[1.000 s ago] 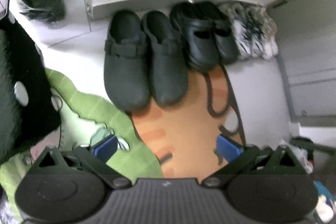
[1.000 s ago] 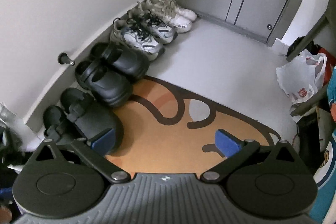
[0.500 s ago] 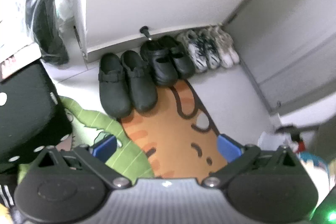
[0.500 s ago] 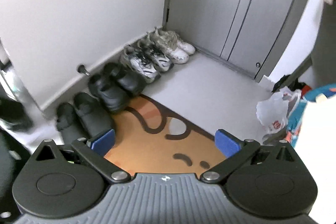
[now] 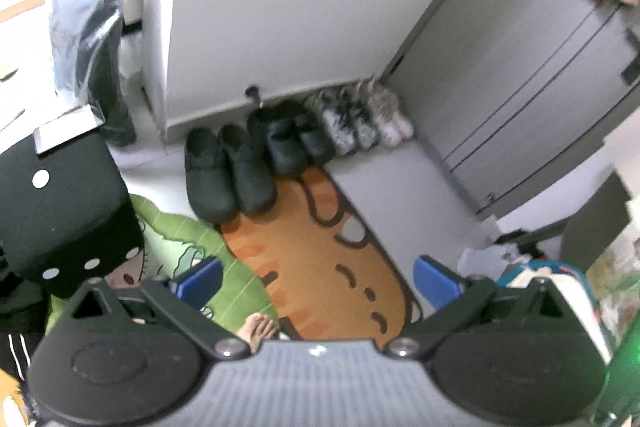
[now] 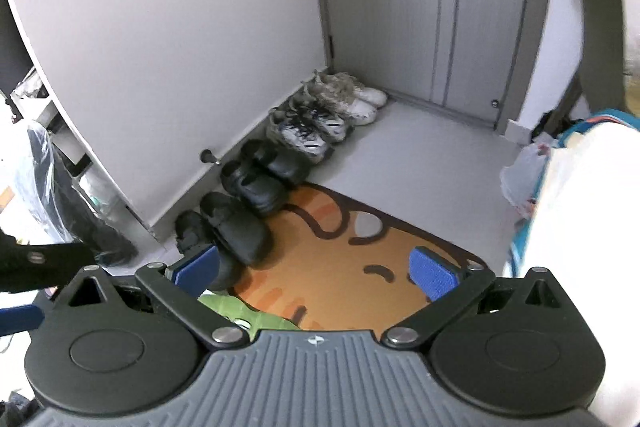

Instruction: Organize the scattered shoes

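Pulling back: over the last second both cameras have risen and drawn away from the wall, so the whole row now shows small and far below. Left gripper (image 5: 318, 277) wide open, nothing between its pads; right gripper (image 6: 314, 271) likewise open and empty. Shoes stand in pairs side by side along the wall (image 6: 180, 39): dark clogs (image 5: 230, 173), black shoes (image 5: 294, 141), grey sneakers (image 5: 346, 125), pale sneakers (image 5: 390, 117) nearest the door (image 6: 460, 7). The clogs' toes and the black shoes' toes overlap the edge of the orange mat (image 5: 332, 267); the sneakers sit on bare floor (image 6: 420, 155). No stray shoe visible in either view. I judge the tidying finished, or nearly so
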A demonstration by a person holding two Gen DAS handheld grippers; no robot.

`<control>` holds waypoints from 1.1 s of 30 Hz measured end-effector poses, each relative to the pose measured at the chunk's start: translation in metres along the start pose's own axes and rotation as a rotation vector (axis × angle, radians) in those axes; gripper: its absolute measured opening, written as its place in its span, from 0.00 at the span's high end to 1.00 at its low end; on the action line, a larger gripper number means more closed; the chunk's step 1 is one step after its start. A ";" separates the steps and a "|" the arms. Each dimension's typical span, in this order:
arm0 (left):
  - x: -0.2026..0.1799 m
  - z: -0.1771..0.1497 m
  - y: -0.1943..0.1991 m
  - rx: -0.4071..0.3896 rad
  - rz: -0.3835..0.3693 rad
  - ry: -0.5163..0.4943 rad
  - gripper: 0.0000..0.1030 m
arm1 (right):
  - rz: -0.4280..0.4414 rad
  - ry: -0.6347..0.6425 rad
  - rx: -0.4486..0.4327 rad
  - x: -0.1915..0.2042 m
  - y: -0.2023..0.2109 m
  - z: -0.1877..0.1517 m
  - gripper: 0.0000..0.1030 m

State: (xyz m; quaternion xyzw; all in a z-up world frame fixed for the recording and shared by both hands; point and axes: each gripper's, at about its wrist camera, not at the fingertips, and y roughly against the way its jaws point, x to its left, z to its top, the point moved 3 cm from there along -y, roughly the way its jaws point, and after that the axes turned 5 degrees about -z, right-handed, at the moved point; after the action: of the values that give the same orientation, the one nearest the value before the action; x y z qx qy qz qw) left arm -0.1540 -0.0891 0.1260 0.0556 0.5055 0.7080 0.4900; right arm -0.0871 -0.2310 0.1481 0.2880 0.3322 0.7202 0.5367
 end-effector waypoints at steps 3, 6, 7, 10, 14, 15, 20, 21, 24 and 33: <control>-0.010 -0.014 0.022 -0.033 -0.008 -0.015 0.00 | 0.001 0.000 -0.021 -0.010 0.023 -0.008 0.00; -0.019 -0.024 0.038 -0.057 -0.021 -0.013 0.00 | -0.001 -0.001 -0.041 -0.020 0.046 -0.012 0.00; -0.022 -0.028 0.044 -0.063 -0.025 -0.007 0.00 | -0.002 -0.007 -0.043 -0.024 0.053 -0.013 0.00; -0.030 -0.038 0.062 -0.088 -0.044 0.033 0.00 | -0.007 -0.018 -0.050 -0.034 0.072 -0.012 0.00; -0.038 -0.043 0.074 -0.097 -0.044 0.014 0.00 | 0.000 0.015 -0.082 -0.042 0.100 -0.010 0.00; -0.040 -0.043 0.076 -0.103 -0.041 0.002 0.00 | -0.001 0.013 -0.090 -0.044 0.104 -0.010 0.00; -0.039 -0.044 0.085 -0.123 -0.046 0.011 0.00 | -0.002 -0.002 -0.090 -0.048 0.108 -0.009 0.00; -0.038 -0.045 0.086 -0.121 -0.048 0.011 0.00 | -0.004 0.001 -0.084 -0.048 0.107 -0.009 0.00; -0.037 -0.046 0.084 -0.111 -0.040 -0.018 0.00 | -0.001 0.006 -0.073 -0.044 0.104 -0.009 0.00; -0.033 -0.046 0.069 -0.078 -0.016 -0.021 0.00 | -0.026 0.032 -0.065 -0.035 0.097 -0.008 0.00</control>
State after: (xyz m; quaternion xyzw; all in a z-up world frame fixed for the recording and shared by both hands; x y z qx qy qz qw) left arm -0.2080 -0.1449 0.1705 0.0398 0.4726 0.7226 0.5029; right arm -0.1407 -0.2861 0.2170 0.2546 0.3210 0.7281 0.5495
